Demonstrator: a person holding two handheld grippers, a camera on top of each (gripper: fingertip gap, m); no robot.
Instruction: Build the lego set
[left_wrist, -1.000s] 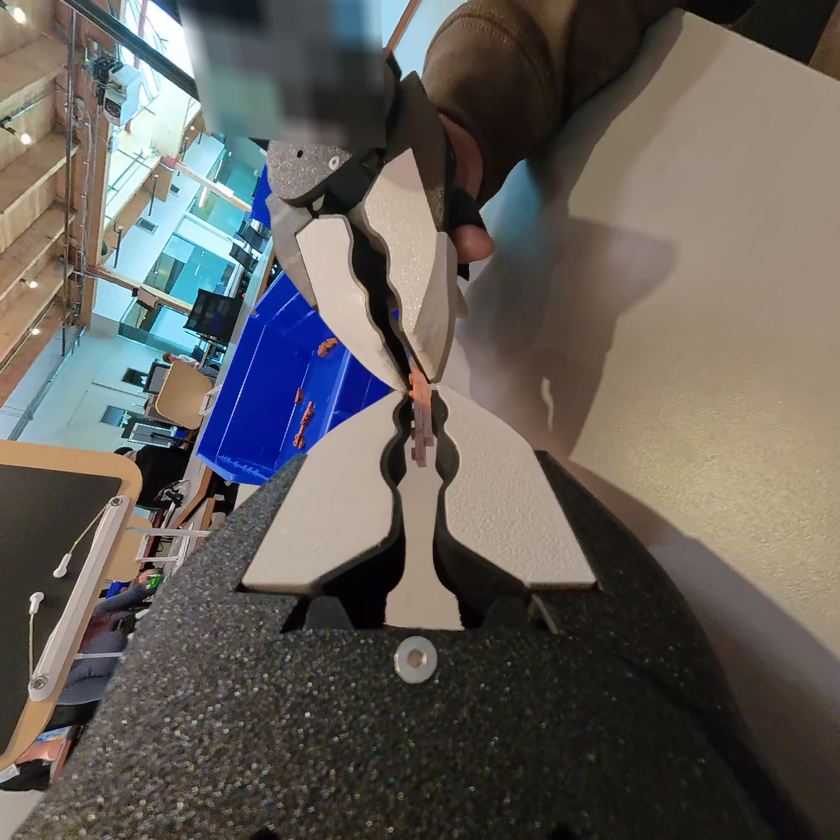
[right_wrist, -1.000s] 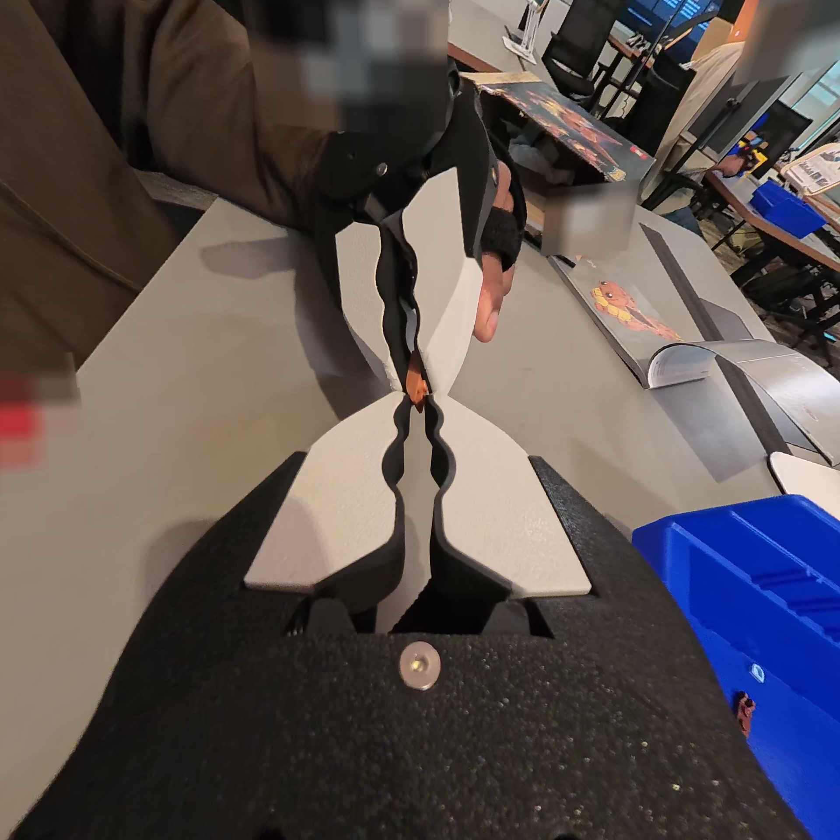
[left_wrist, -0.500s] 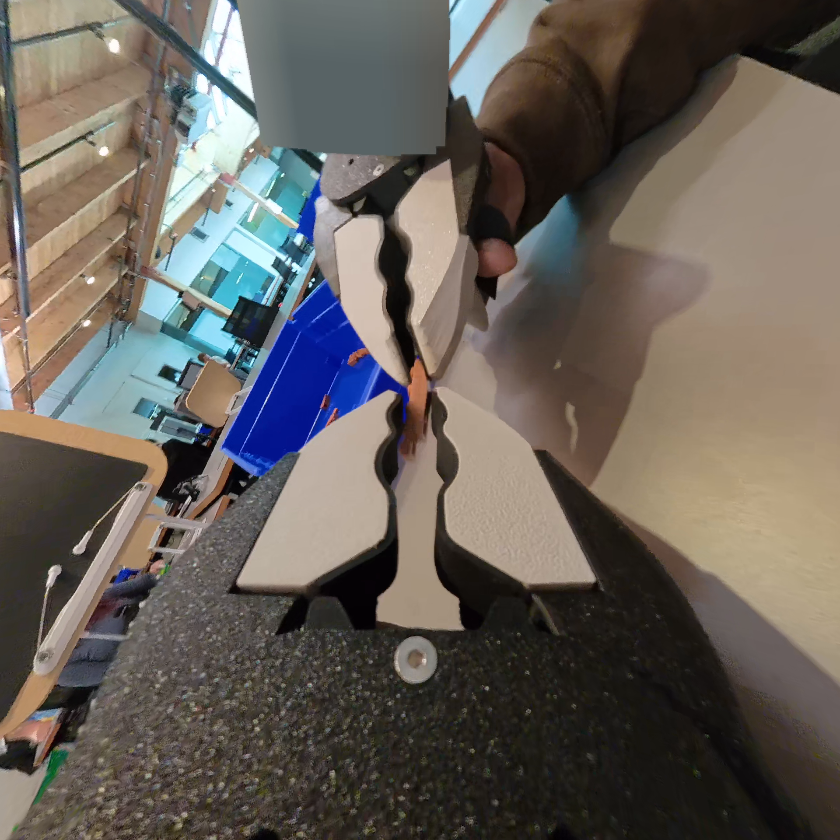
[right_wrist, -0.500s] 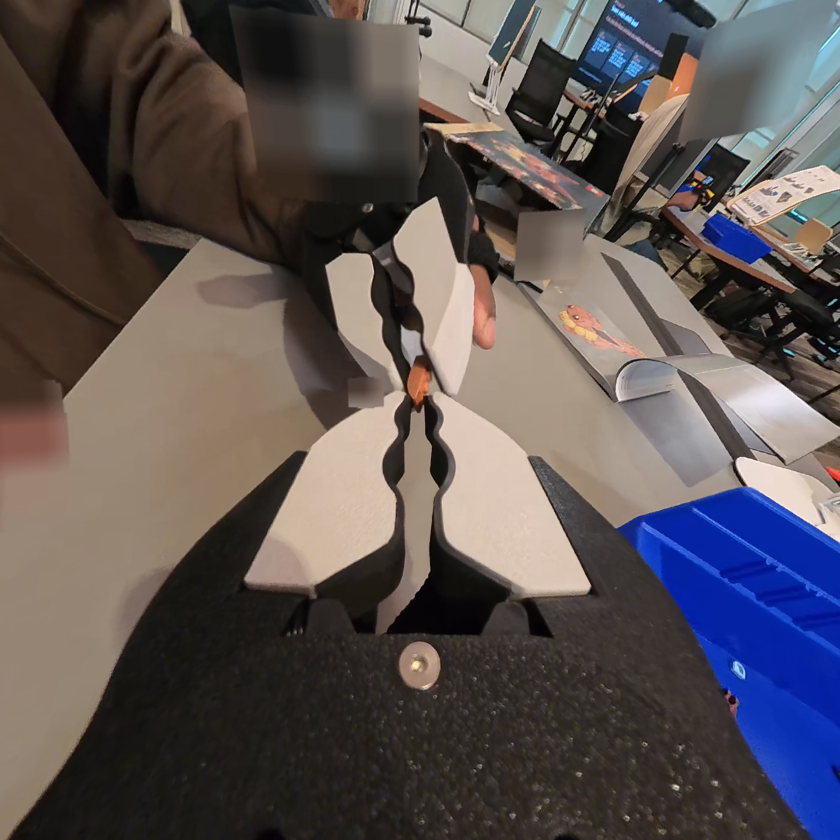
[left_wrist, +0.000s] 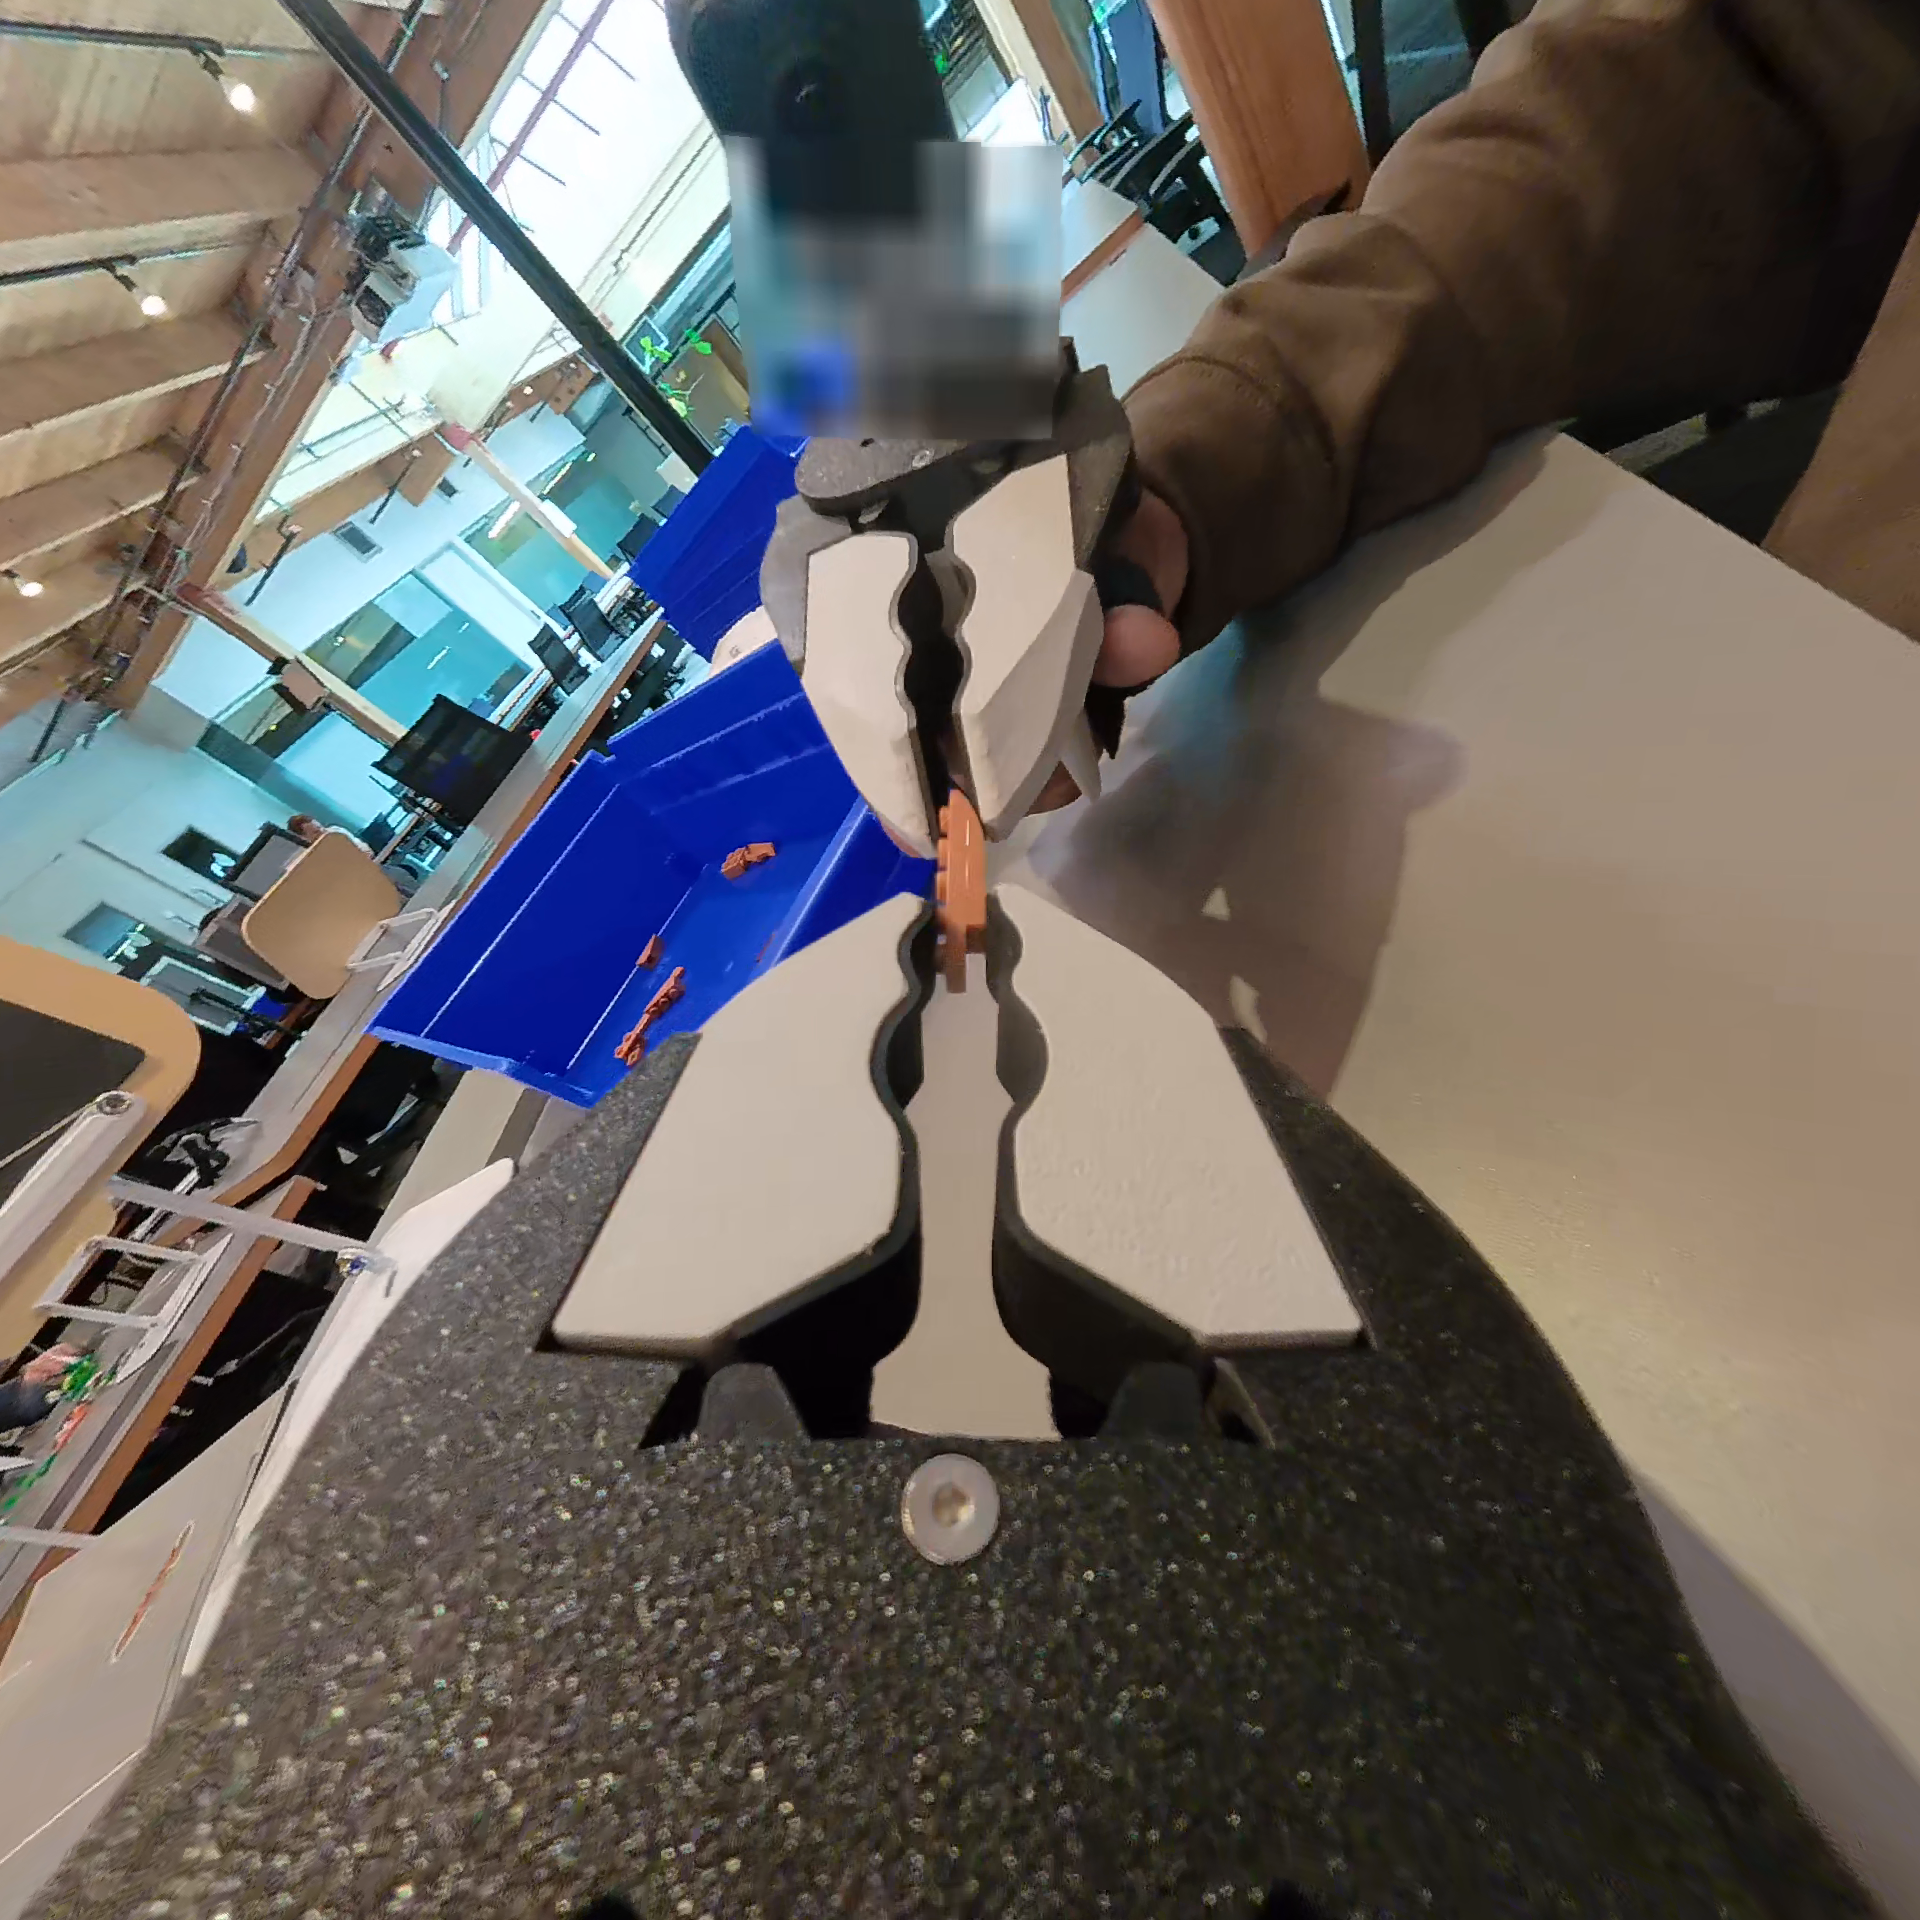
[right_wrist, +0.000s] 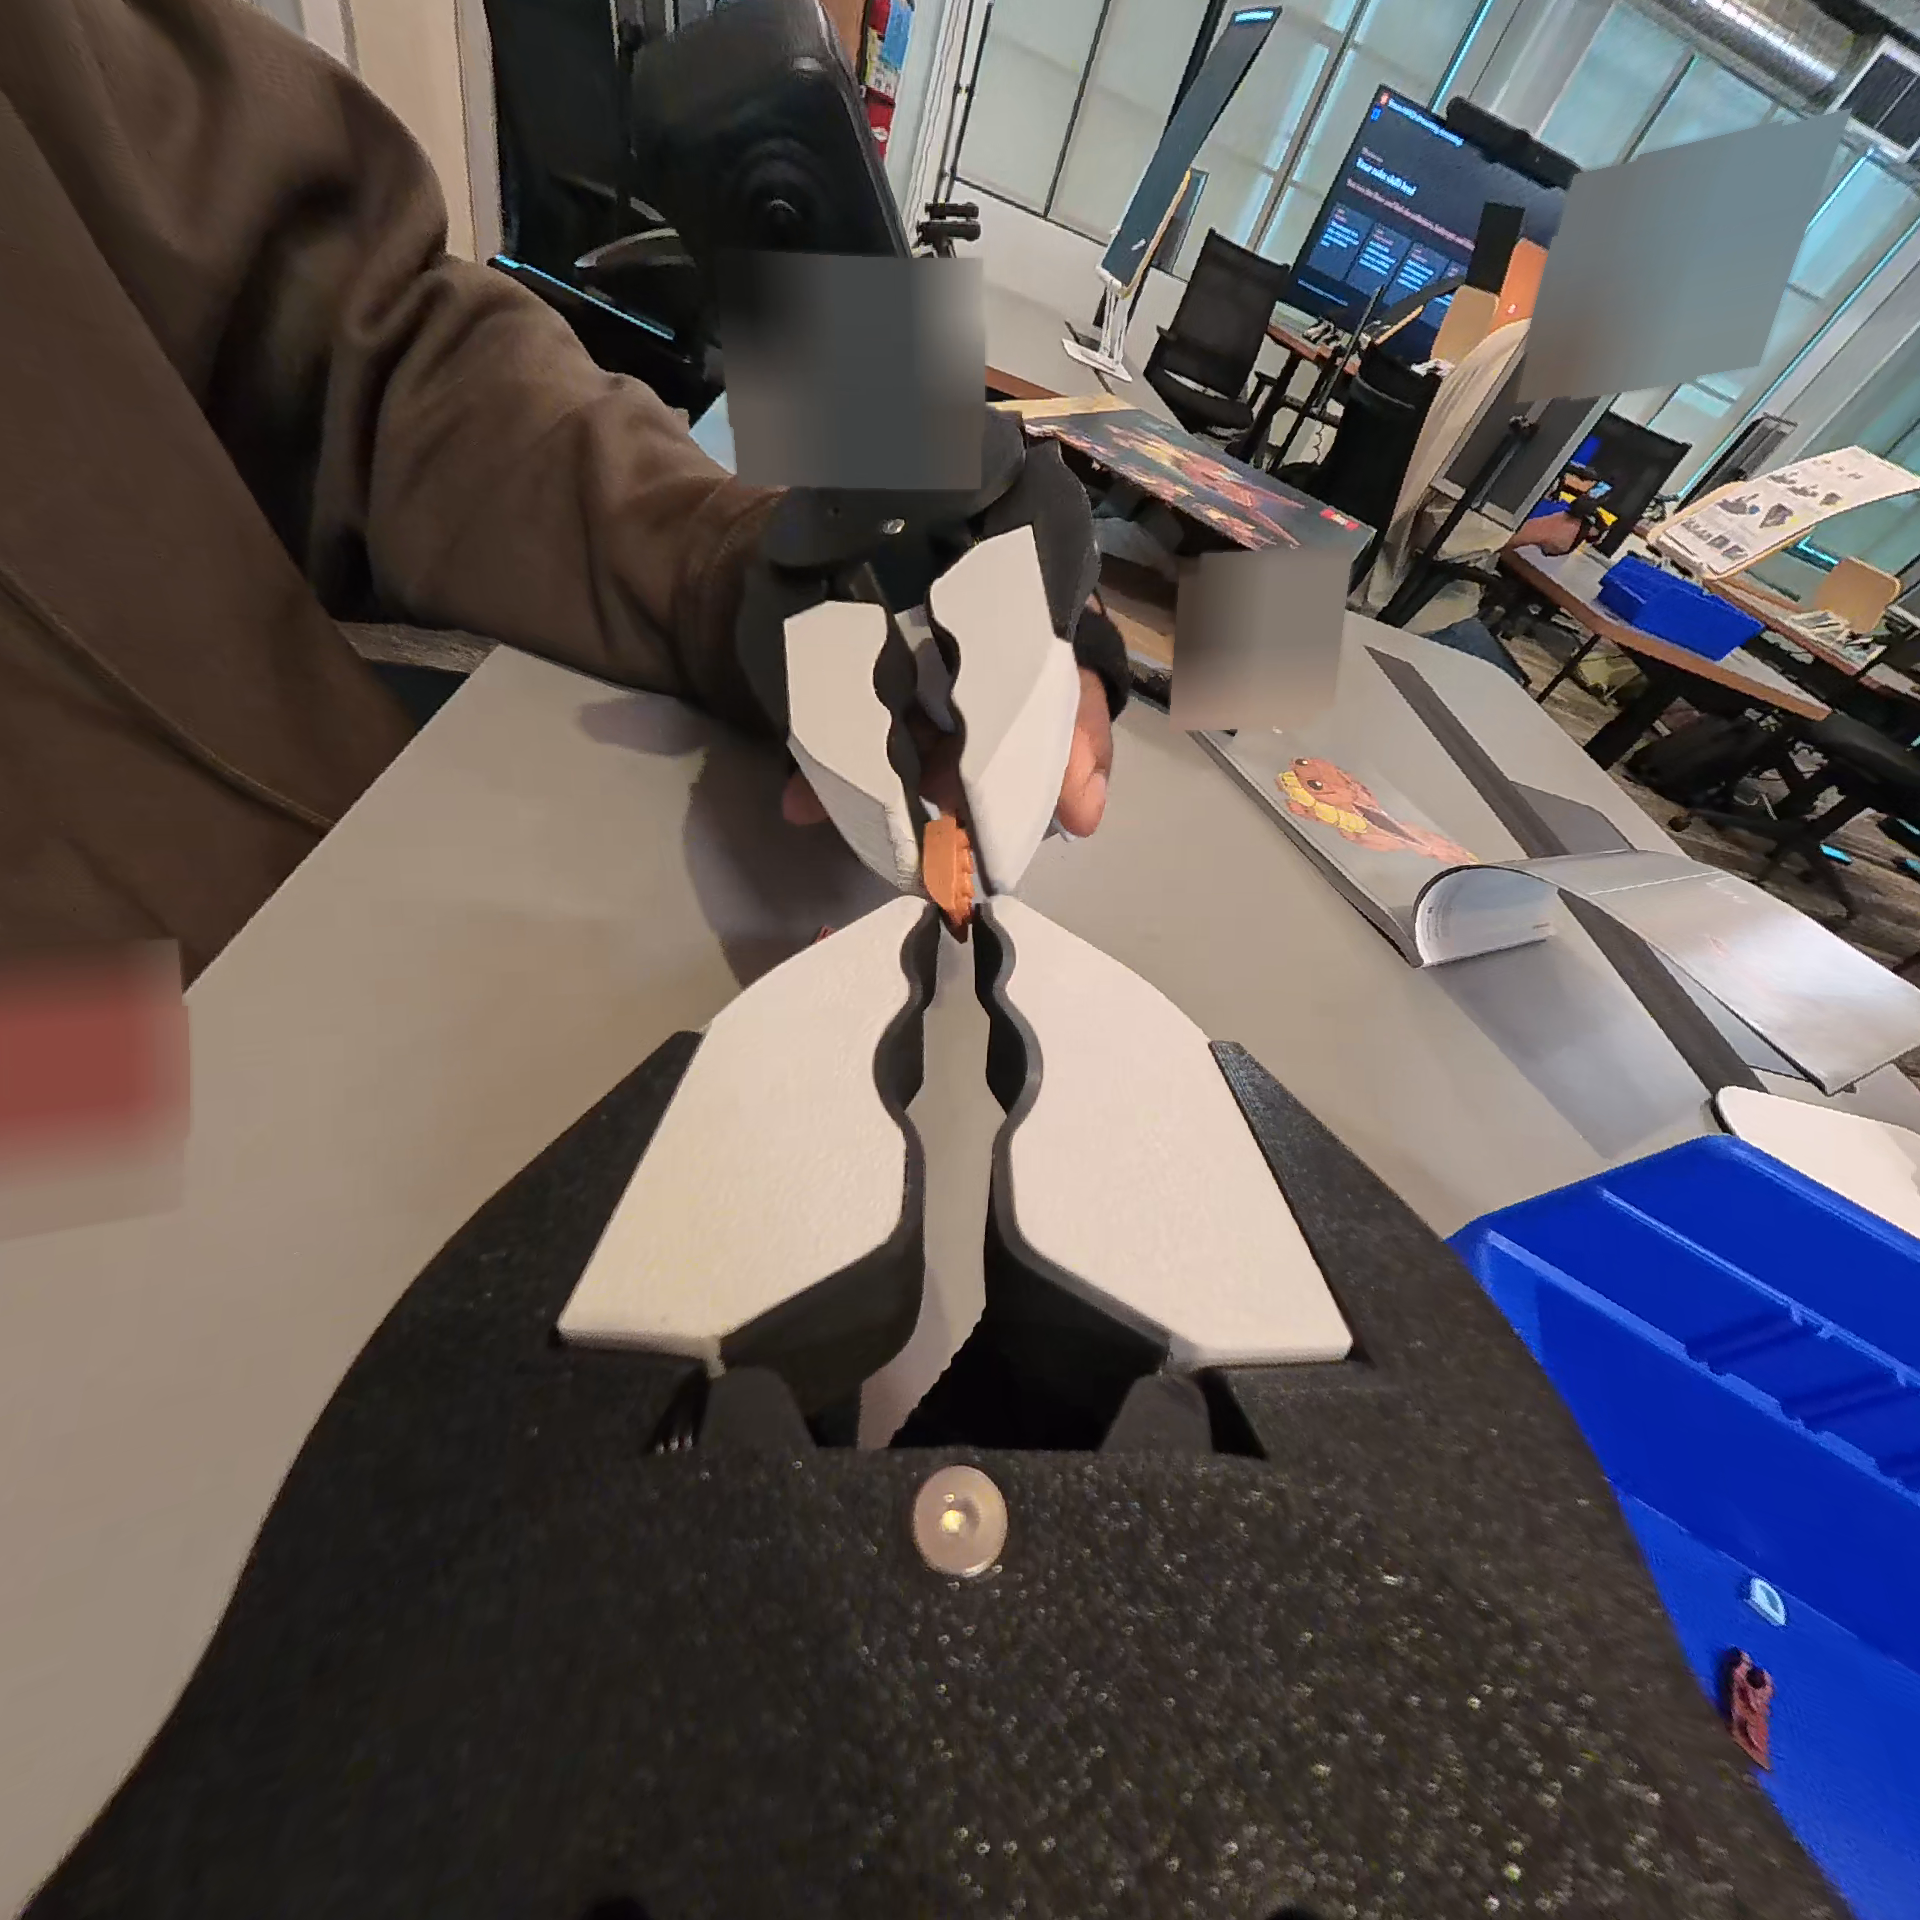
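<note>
Left wrist view: the left tool sits low in frame, its grey fingers drawn nearly together and pinching the lower end of a small orange-brown studded piece. Opp. it, tip to tip, the right tool comes down from above, held by a hand in a brown sleeve; its fingers grip the upper end of the same piece. So both tools hold the piece at once, in the air above a pale grey table. Behind, to the left, a blue bin holds a few more brown pieces.

Right wrist view: same meeting seen from the other side. The right tool is nearly shut, with the piece's near end nipped at its tips. The left tool clamps the far end, a gloved hand behind it. An open booklet lies on the table to the right, and the bin's corner shows at lower right.

As to progress: the piece is out of the bin and shared between the two tools; neither has let go. Whether it is one part or two pressed together, I can't tell.
</note>
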